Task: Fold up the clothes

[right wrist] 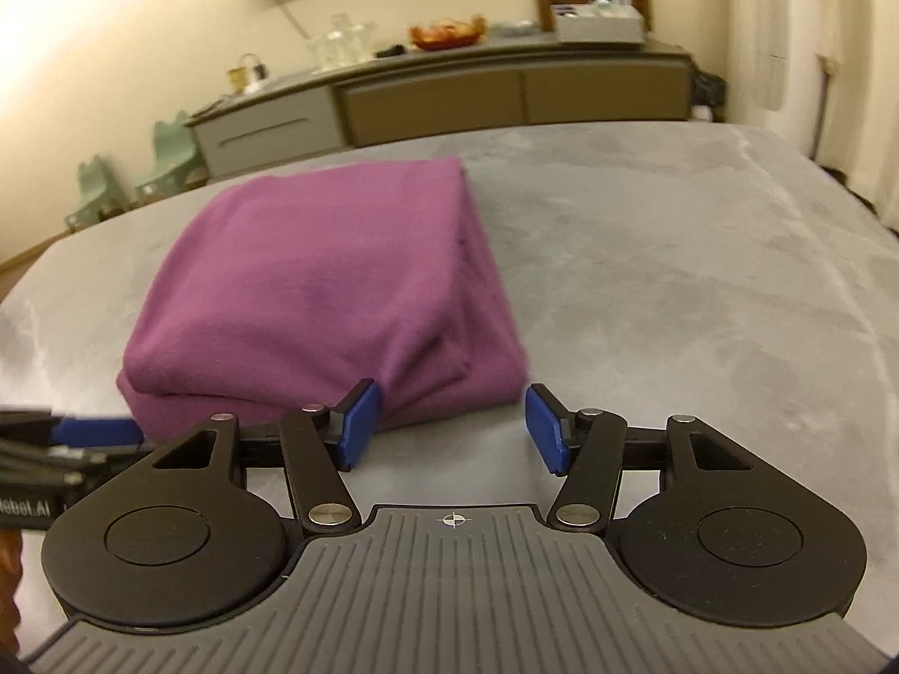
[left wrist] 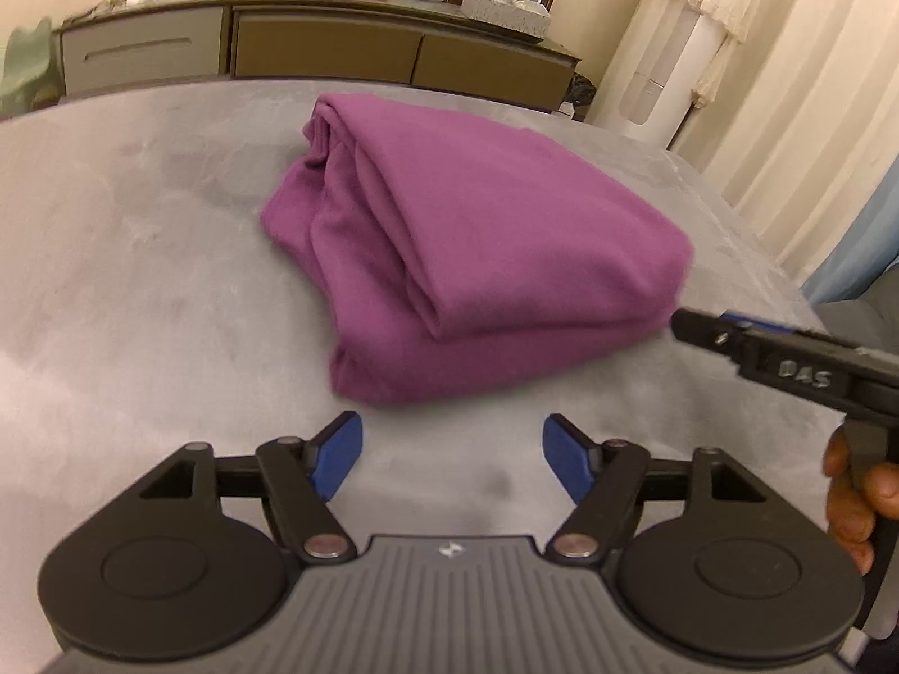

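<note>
purple garment (left wrist: pixel 477 247) folded into a compact stack mid-frame on the grey surface (left wrist: pixel 140 258), left gripper (left wrist: pixel 452 463) spread and empty just below it, right gripper (right wrist: pixel 449 429) spread at the stack's near corner, pinching nothing, likely released after folding.

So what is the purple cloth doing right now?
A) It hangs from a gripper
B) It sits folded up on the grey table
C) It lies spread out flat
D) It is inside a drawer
B: the purple cloth sits in a thick folded bundle on the grey table, and both the left gripper and the right gripper are open with nothing pinched.
</note>
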A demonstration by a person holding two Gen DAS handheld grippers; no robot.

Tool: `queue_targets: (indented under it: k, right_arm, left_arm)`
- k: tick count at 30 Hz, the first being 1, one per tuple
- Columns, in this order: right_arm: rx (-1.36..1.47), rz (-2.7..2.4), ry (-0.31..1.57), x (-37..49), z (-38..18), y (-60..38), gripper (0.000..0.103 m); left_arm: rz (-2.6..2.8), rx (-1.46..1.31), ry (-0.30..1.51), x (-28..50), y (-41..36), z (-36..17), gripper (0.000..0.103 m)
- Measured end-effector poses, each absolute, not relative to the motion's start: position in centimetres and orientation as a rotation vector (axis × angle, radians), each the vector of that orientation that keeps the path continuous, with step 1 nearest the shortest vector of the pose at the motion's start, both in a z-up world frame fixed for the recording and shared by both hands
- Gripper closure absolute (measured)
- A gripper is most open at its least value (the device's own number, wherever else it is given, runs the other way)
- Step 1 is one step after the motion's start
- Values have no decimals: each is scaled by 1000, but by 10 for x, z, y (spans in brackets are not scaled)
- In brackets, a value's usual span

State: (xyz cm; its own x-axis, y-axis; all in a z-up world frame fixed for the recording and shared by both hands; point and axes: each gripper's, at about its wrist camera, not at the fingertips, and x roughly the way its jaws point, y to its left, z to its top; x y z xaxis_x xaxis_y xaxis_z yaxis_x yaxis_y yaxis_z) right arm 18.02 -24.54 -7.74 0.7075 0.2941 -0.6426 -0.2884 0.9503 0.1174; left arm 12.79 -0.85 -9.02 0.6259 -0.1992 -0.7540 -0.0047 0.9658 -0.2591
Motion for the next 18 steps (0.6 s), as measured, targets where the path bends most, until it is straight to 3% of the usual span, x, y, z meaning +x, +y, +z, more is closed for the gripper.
queue_targets:
  k: [2,4,6,18]
  right_arm:
    - [-27,347,678,161,-58,-253,36]
    - [-90,349,638,140,-45,-257,22]
    - [-156,348,599,118,-34,-260,16]
    - [-183,305,673,101,-62,-259,13]
  left_arm:
    - [-95,-244,869,114,-13,-82,0]
    - [-75,-237,843,101,-19,-74,0]
    - [-63,-225,798,90,-25,-68,0]
    - [-43,-193,786,77,-60,-60,0]
